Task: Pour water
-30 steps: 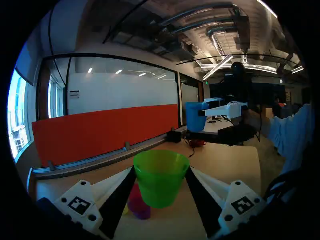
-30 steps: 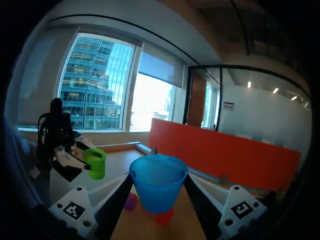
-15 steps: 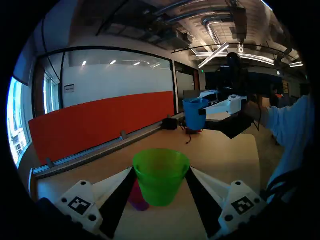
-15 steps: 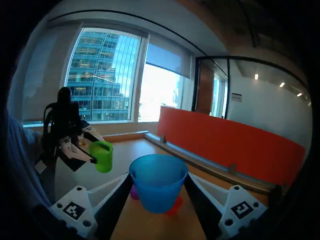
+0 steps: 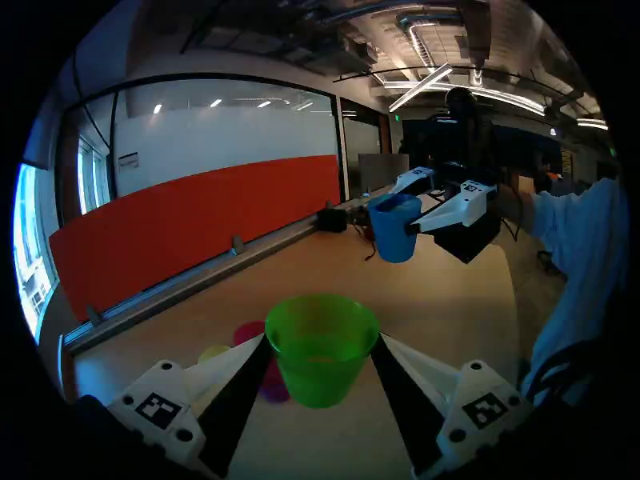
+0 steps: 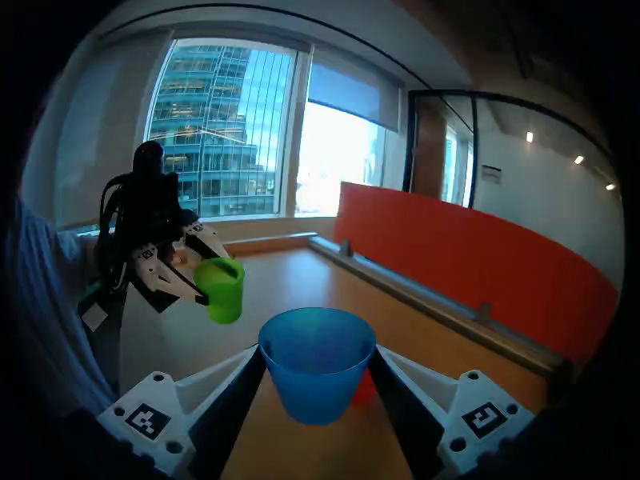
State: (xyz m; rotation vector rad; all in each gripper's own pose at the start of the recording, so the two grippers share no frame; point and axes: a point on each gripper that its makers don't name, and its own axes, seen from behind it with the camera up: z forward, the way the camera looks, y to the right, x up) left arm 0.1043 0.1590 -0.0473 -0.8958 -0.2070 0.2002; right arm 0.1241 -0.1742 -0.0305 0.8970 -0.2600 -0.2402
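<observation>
Grip check: left gripper [image 5: 322, 344] fingers [image 5: 240, 396] clamp green cup [image 5: 322, 364]; right gripper [image 6: 318, 352] fingers [image 6: 232, 404] clamp blue cup [image 6: 318, 380] (both cups upright).

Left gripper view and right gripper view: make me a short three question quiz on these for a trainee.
1. True or false: the green cup stands on the table.
2. Which cup does the right gripper hold? A green, B blue, C purple.
3. How many grippers hold a cup?
Key: 1 false, the left gripper holds it in the air; 2 B, the blue cup; 3 two.
</observation>
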